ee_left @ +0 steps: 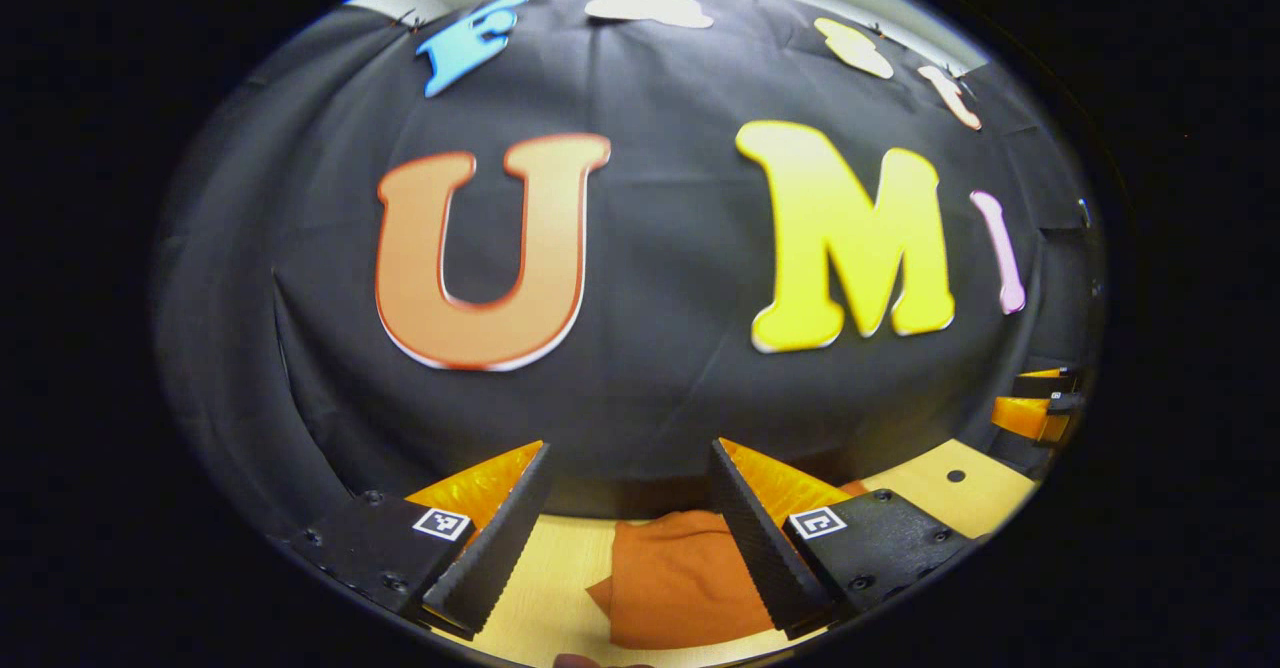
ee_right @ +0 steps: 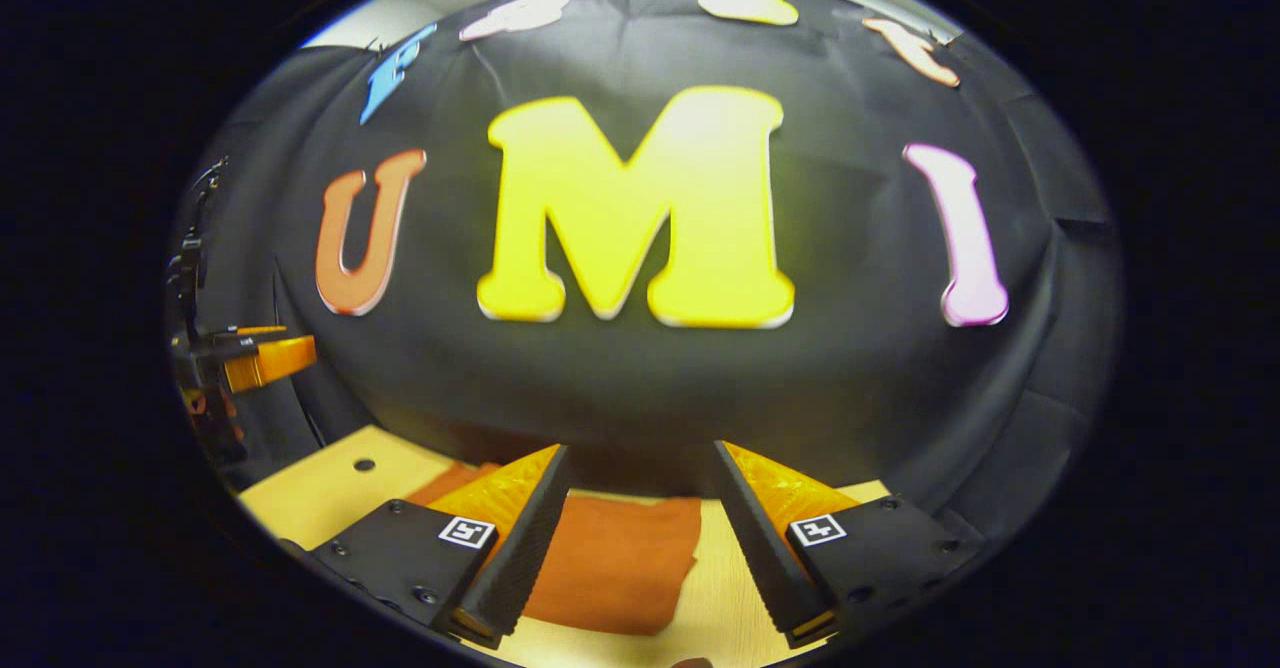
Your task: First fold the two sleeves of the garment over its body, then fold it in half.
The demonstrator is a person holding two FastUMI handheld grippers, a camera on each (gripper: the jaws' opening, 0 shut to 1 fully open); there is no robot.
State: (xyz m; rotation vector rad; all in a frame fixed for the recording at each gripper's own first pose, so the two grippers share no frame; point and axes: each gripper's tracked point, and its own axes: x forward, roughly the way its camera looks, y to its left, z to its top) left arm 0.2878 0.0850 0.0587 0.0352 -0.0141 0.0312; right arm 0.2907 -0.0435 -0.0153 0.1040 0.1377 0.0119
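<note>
A rust-orange garment (ee_left: 675,588) lies flat on the light wooden table (ee_left: 560,568), seen low in the left gripper view between and below my fingers. My left gripper (ee_left: 630,493) is open and held above the table, with nothing between its fingers. In the right gripper view the same garment (ee_right: 615,558) spreads under my right gripper (ee_right: 640,493), which is also open and empty, raised above the cloth. The garment's sleeves cannot be told apart from here. The other gripper (ee_right: 250,358) appears far left in the right gripper view.
The table (ee_right: 330,493) has a small dark hole (ee_right: 364,465) near its left part, and another hole (ee_left: 956,475) shows at the right in the left gripper view. The black cloth wall stands close behind the table's far edge.
</note>
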